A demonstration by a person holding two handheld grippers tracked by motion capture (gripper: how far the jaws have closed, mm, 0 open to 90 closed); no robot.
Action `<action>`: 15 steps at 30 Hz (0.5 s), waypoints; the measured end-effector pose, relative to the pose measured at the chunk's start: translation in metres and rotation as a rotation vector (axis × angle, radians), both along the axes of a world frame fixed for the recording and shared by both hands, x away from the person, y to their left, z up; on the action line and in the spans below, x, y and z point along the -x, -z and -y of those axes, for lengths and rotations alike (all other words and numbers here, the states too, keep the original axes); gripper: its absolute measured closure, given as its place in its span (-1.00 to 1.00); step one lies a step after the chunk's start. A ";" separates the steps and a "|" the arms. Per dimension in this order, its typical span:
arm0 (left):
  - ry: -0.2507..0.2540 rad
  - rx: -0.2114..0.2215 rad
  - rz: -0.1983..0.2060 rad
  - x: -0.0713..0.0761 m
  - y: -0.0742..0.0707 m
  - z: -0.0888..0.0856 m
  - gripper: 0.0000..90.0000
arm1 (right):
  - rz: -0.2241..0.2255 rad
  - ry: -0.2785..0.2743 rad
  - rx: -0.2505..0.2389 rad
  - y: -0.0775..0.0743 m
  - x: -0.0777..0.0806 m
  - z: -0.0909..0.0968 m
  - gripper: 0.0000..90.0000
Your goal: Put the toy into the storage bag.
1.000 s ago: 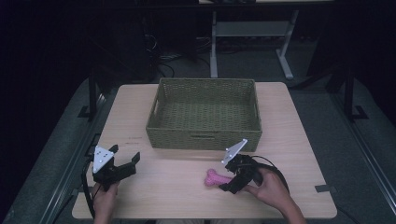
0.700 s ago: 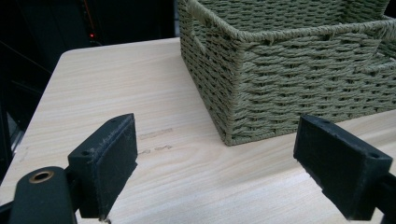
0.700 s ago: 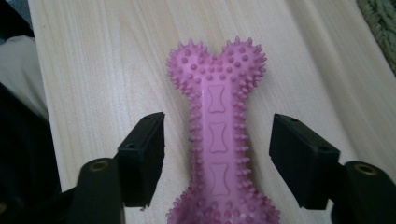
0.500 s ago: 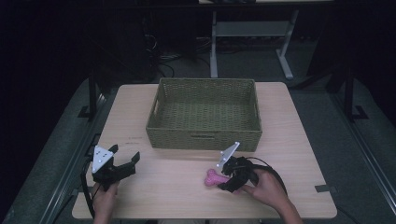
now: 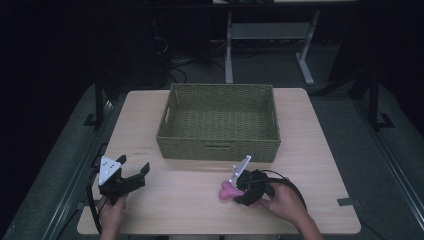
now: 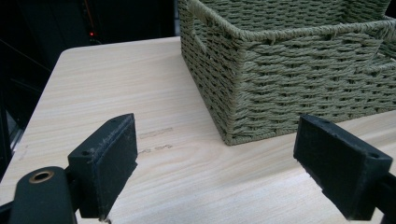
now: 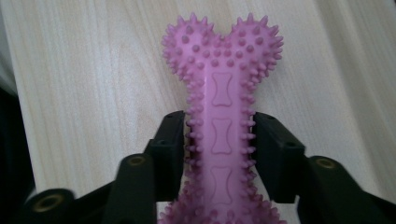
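Closing in since the earlier frame, the right gripper's jaws now pinch the bone. Left gripper (image 5: 134, 176) gapes with nothing between its jaws (near the table's (image 5: 320, 150) front left). Right gripper (image 7: 219, 140) clamps the pink bone (image 7: 220, 116) on the table, before the basket (image 5: 218, 145).

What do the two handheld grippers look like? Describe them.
Both are black. The left gripper and right gripper each carry a grey three-cornered plate on top and trail a black cable. The jaws are flat rectangular blocks on arms with brass-coloured pivots.
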State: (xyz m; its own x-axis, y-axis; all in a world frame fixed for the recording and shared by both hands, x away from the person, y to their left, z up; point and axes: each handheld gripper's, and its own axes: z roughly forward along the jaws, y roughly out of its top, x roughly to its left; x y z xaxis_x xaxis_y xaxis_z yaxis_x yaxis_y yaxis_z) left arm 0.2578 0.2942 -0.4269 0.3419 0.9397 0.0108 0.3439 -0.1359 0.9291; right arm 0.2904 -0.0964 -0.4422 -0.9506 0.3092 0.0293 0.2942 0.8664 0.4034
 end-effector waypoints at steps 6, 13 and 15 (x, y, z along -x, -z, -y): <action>-0.004 0.001 0.002 0.000 0.000 0.000 -0.71 | -0.010 -0.001 -0.001 -0.001 -0.001 0.001 0.28; -0.008 0.004 0.007 0.001 -0.001 -0.001 -0.71 | -0.046 -0.012 -0.041 -0.011 -0.006 0.007 0.28; -0.009 0.005 0.003 0.001 0.000 -0.002 -0.71 | -0.054 -0.014 -0.054 -0.014 -0.008 0.008 0.28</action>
State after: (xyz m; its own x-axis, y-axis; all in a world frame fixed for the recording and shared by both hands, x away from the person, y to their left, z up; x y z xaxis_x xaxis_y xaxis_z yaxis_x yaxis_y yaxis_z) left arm 0.2571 0.2959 -0.4265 0.3338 0.9426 0.0072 0.3420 -0.1282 0.9309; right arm 0.2983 -0.1049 -0.4282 -0.9512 0.2928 0.0968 0.3052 0.8480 0.4334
